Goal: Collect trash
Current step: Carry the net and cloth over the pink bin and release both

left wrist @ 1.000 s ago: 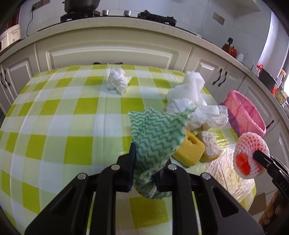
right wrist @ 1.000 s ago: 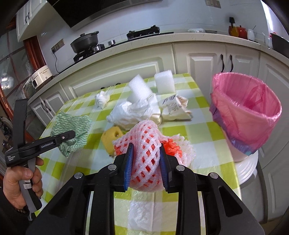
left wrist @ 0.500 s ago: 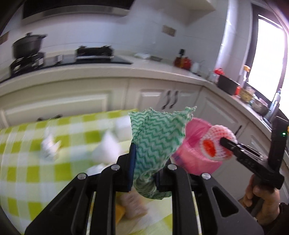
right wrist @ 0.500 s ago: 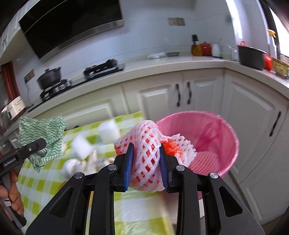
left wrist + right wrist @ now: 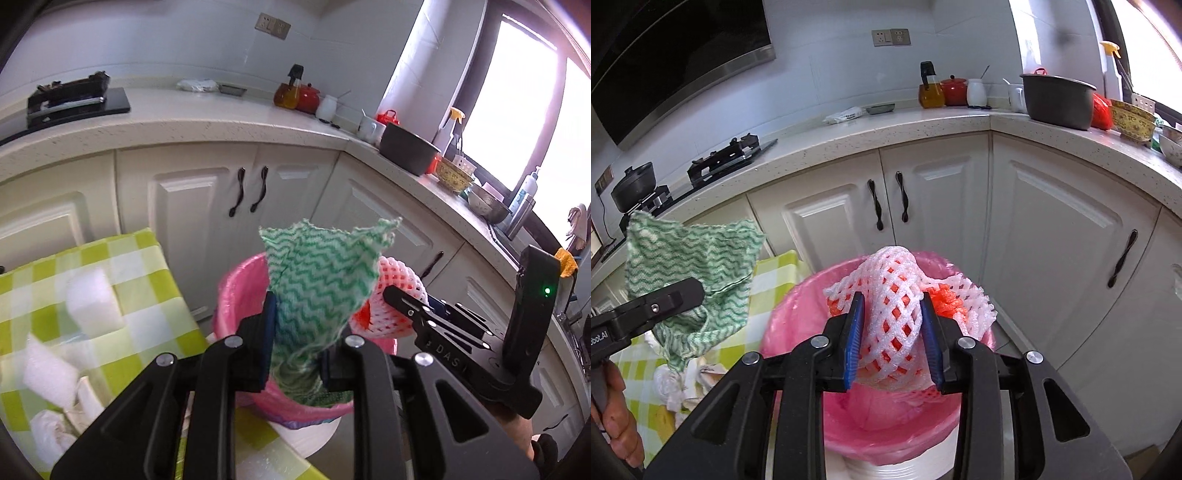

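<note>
Bin (image 5: 798,332) now fills the lower middle of both wrist views, where a second ago the checked table (image 5: 92,266) and its litter did — both grippers have swung away from the table and arrived above the pink-lined opening. That puts the task at the drop: two pieces of trash are in place to fall, and more crumpled white paper (image 5: 48,435) waits on the table for another trip.

The left gripper (image 5: 295,343) has the green zigzag cloth (image 5: 317,280) between its fingers. Its jaws are just beginning to part, though the gap is still narrow and the pads look to be pressing the bunched lower part of the cloth, whose upper edge stands up above them. In the right wrist view the cloth hangs at the bin's left rim rather than squarely over the opening, so it could catch the edge or land on the table.

The right gripper (image 5: 892,332) carries the white foam fruit net (image 5: 897,295), with something orange inside it. Its jaws are opening too, moderately spread; the blue pads still touch the net's sides, and the springy foam seems to be swelling to follow them. It sits directly over the bin's mouth — a clean drop, by the look of it.
</note>
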Motion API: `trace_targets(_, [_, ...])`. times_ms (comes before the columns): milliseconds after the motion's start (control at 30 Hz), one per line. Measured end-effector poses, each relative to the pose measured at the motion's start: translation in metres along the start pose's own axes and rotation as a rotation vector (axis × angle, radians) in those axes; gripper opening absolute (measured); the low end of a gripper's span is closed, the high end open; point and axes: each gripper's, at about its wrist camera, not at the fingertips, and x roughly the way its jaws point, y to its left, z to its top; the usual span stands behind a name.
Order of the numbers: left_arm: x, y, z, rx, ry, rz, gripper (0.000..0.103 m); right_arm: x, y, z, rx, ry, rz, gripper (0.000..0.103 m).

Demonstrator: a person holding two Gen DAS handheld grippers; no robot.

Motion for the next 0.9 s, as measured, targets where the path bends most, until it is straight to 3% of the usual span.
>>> trace_targets(100, [0.023, 0.000, 0.004, -0.010, 0.031, -0.010, 0.038, 0.006, -0.010, 0.001, 0.011, 0.002, -0.017, 0.041])
trace_targets(167, [0.036, 0.001, 0.006, -0.008, 0.048, -0.005, 0.044, 0.009, -0.016, 0.001, 0.019, 0.001, -0.020, 0.058])
trace_targets(367, [0.029, 0.013, 0.001, -0.028, 0.033, 0.014, 0.055, 0.007, -0.016, -0.001, -0.002, -0.026, -0.027, 0.061])
trace_targets(600, [-0.032, 0.031, -0.017, -0.025, -0.061, 0.093, 0.065, -0.018, 0.005, -0.011, -0.039, -0.105, -0.015, 0.071])
trace_targets(700, [-0.069, 0.046, -0.029, -0.027, -0.121, 0.155, 0.072, -0.037, 0.024, -0.021, -0.062, -0.153, 0.006, 0.078])
trace_targets(900, [-0.148, 0.085, -0.066, -0.042, -0.236, 0.313, 0.082, -0.067, 0.070, -0.044, -0.111, -0.200, 0.075, 0.085])
